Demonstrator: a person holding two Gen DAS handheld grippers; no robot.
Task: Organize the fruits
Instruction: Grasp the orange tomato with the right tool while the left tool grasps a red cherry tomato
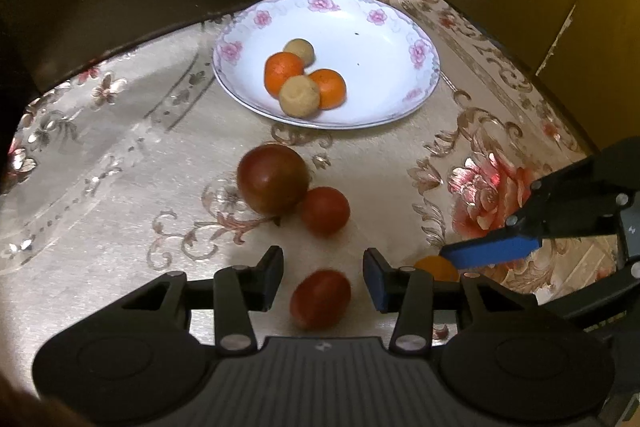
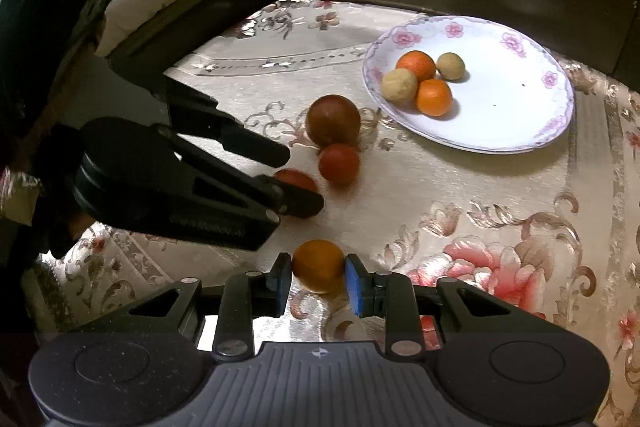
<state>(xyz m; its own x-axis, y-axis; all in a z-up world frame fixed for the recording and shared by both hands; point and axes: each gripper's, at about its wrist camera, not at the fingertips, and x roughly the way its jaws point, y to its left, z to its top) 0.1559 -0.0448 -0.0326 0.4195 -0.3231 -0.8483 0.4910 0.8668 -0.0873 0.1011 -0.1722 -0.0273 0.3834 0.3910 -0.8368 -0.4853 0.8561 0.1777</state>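
Under my left wrist camera: left gripper (image 1: 323, 277), jaws apart, a small red tomato (image 1: 320, 299) loose between them, pads clear of it. Ahead on the surface (image 1: 120, 187), a large dark tomato (image 1: 273, 178) touching another red one (image 1: 325, 211); beyond, floral plate (image 1: 424, 67) holding four fruits.

Under my right wrist camera: right gripper (image 2: 318, 281), jaws clamped on an orange (image 2: 318, 265).

Two oranges (image 1: 305, 81) and two tan round fruits (image 1: 299, 95) clustered left of centre on the flowered plate (image 1: 394, 83), upper middle. Below, large dark-red tomato (image 1: 273, 177) touching a smaller red one (image 1: 325, 211). Third red tomato (image 1: 320, 299) lower centre; lone orange (image 2: 319, 265) bottom centre, right view.
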